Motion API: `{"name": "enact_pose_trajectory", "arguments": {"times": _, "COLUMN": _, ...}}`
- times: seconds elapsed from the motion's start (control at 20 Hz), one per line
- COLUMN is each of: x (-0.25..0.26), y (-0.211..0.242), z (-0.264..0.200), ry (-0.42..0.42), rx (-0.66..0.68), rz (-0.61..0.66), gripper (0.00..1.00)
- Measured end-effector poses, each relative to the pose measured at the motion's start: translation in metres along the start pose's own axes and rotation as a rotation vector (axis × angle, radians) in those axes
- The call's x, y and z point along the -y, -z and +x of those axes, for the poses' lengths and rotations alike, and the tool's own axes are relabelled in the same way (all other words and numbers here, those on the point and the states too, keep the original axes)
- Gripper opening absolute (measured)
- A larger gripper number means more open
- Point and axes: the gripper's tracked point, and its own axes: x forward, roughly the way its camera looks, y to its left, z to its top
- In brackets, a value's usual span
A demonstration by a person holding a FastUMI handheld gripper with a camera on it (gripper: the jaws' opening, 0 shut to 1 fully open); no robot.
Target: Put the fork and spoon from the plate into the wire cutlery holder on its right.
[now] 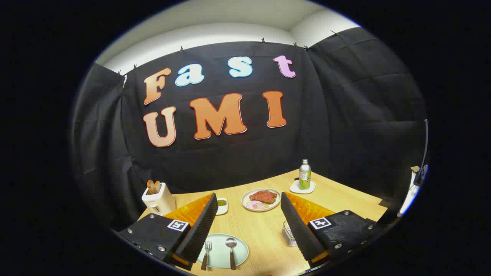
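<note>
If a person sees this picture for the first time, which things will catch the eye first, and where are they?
The gripper stands open above the wooden table, its fingers spread wide. Between them lies a pale plate with a fork and a spoon side by side, and the wire cutlery holder sits by the right finger. Beyond the fingers are a plate of meat, a toaster and a bottle.

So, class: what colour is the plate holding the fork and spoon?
Pale mint green plate, gripper view.

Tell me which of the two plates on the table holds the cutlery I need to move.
The pale green plate, between the open fingers of the gripper, carries the fork and spoon. The plate of meat beyond it holds food only.
</note>
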Motion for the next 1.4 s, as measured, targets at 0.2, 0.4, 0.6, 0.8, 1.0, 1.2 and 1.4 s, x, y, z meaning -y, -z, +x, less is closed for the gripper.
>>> {"name": "enact_pose_trajectory", "arguments": {"times": 0.2, "x": 0.002, "y": 0.004, "z": -0.006, "ry": 0.013, "rx": -0.018, "rz": -0.002, "gripper": 0.98}}
{"name": "enact_pose_trajectory", "arguments": {"times": 0.4, "x": 0.002, "y": 0.01, "z": -0.01, "ry": 0.015, "rx": -0.03, "rz": -0.03, "gripper": 0.98}}
{"name": "enact_pose_trajectory", "arguments": {"times": 0.6, "x": -0.006, "y": 0.024, "z": -0.011, "ry": 0.009, "rx": -0.054, "rz": -0.04, "gripper": 0.98}}
{"name": "enact_pose_trajectory", "arguments": {"times": 0.8, "x": -0.017, "y": 0.04, "z": -0.01, "ry": -0.02, "rx": -0.084, "rz": -0.034, "gripper": 0.98}}
{"name": "enact_pose_trajectory", "arguments": {"times": 1.0, "x": -0.019, "y": 0.042, "z": -0.005, "ry": -0.043, "rx": -0.092, "rz": -0.069, "gripper": 0.98}}
{"name": "enact_pose_trajectory", "arguments": {"times": 1.2, "x": -0.023, "y": 0.054, "z": 0.001, "ry": -0.112, "rx": -0.133, "rz": -0.089, "gripper": 0.98}}
{"name": "enact_pose_trajectory", "arguments": {"times": 1.4, "x": -0.024, "y": 0.078, "z": 0.009, "ry": -0.169, "rx": -0.195, "rz": -0.08, "gripper": 0.98}}
